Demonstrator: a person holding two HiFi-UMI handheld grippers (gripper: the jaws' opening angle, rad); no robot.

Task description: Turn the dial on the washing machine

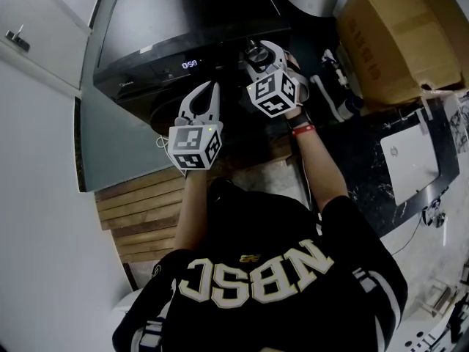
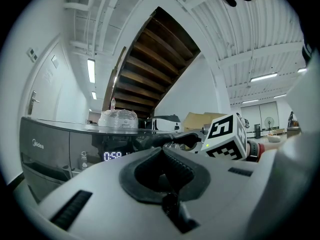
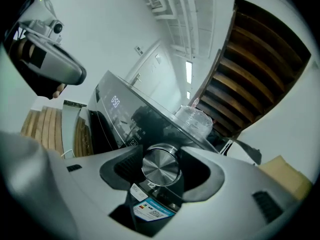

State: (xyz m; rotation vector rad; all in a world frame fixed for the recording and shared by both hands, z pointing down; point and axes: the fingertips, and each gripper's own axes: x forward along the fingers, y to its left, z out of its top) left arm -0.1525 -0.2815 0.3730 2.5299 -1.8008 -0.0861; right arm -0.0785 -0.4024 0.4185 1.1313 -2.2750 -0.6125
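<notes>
At the washing machine [image 1: 146, 20]: gripping the dial [image 3: 161, 168] between wide-set right gripper [image 3: 160, 158] jaws; holding the left gripper [image 2: 161, 154] closed, empty.

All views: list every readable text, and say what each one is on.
"0:58" – display of the washing machine
"Midea" – logo on the machine's front
"NBSC" – person's shirt
"hp" – white laptop
Too small or blurred: sticker below the dial, print on the cardboard box
</notes>
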